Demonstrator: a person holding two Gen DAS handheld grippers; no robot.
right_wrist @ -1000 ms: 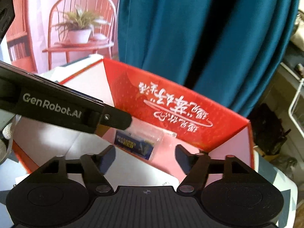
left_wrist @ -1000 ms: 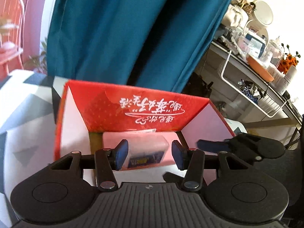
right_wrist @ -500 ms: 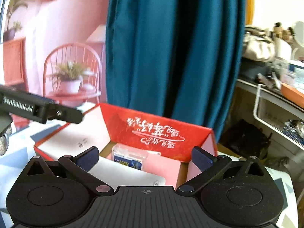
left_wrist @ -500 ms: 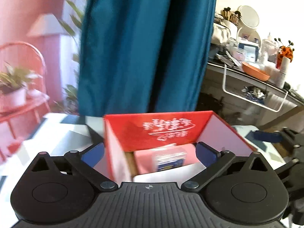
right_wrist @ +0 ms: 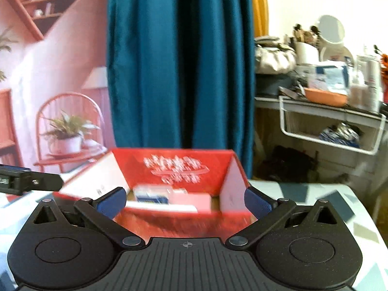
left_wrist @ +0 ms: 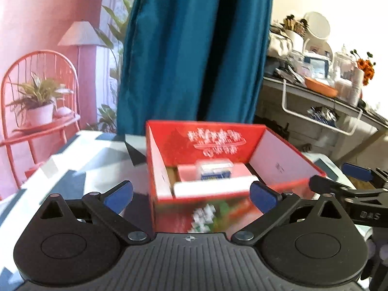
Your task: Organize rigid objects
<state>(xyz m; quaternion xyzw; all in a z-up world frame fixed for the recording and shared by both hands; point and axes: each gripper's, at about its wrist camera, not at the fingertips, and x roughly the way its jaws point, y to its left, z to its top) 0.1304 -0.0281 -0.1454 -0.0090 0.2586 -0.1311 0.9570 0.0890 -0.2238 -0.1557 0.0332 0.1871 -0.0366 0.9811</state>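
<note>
A red open box [left_wrist: 218, 143] stands on the patterned table, also in the right wrist view [right_wrist: 135, 160]. Inside lie a pink box [left_wrist: 186, 172], a small clear packet with a blue label [left_wrist: 214, 171] on top of it, and a white flat box [left_wrist: 213, 188] in front. The same packet [right_wrist: 151, 195] and pink box [right_wrist: 198, 200] show in the right wrist view. My left gripper [left_wrist: 190, 195] is open and empty, just in front of the box. My right gripper [right_wrist: 184, 200] is open and empty, also in front of the box.
A table with a grey and white geometric cloth [left_wrist: 80, 165] carries the box. A teal curtain [left_wrist: 194, 48] hangs behind. A cluttered shelf with a wire basket [right_wrist: 329, 131] stands at the right. A pink backdrop with a painted chair and plant [left_wrist: 38, 106] is at the left.
Both grippers have pulled back and up out of the red box and opened wide. The packet stays in the box on the pink box.
</note>
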